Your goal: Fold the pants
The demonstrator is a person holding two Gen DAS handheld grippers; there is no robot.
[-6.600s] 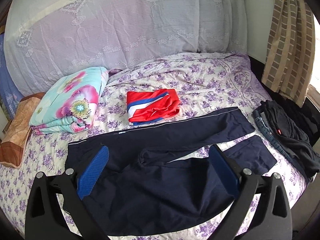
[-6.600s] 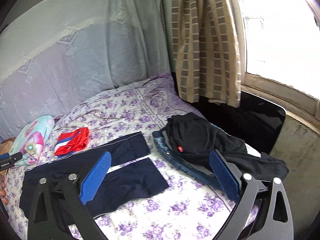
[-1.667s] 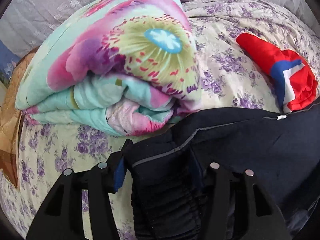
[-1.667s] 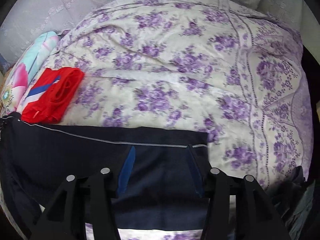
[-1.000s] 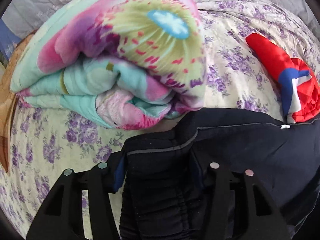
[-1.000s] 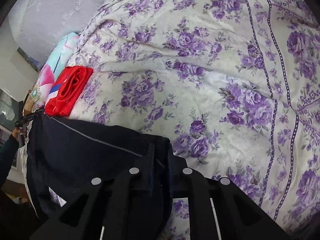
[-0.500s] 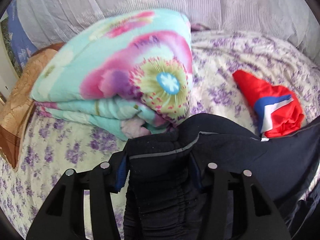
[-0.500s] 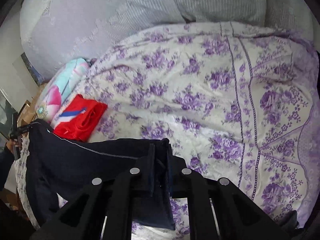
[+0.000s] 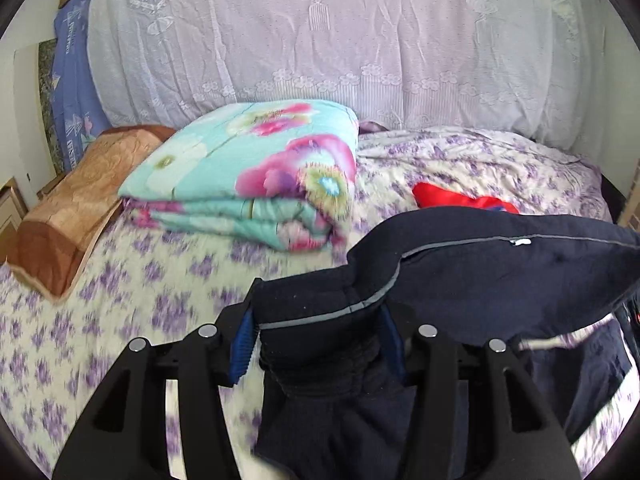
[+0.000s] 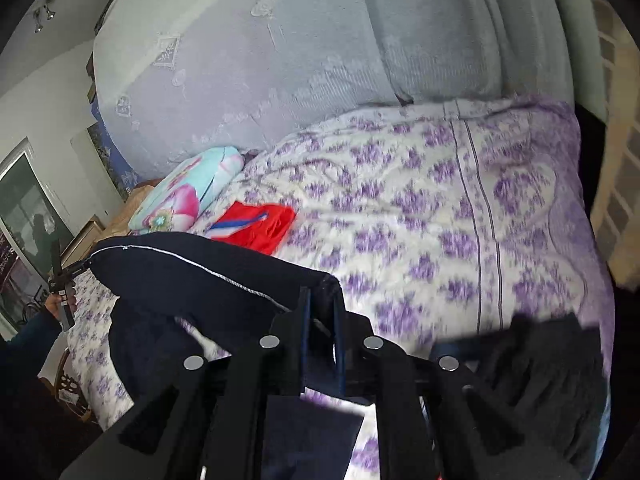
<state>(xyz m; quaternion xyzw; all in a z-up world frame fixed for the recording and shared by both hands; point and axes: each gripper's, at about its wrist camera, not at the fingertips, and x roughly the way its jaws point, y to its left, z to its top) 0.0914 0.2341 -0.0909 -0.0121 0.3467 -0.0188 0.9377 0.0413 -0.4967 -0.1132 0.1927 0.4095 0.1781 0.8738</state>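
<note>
Navy pants now lifted off bed, both grippers clamped.

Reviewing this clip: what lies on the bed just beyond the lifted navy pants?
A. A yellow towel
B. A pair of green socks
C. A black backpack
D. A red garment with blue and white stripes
D: a red garment with blue and white stripes lies on the floral bedsheet just past the navy pants.

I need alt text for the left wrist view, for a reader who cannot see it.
The left hand-held gripper grips the bunched waistband of dark navy pants, lifted above a bed with a purple-flowered sheet. Behind lie a folded floral blanket and a red garment.
</note>
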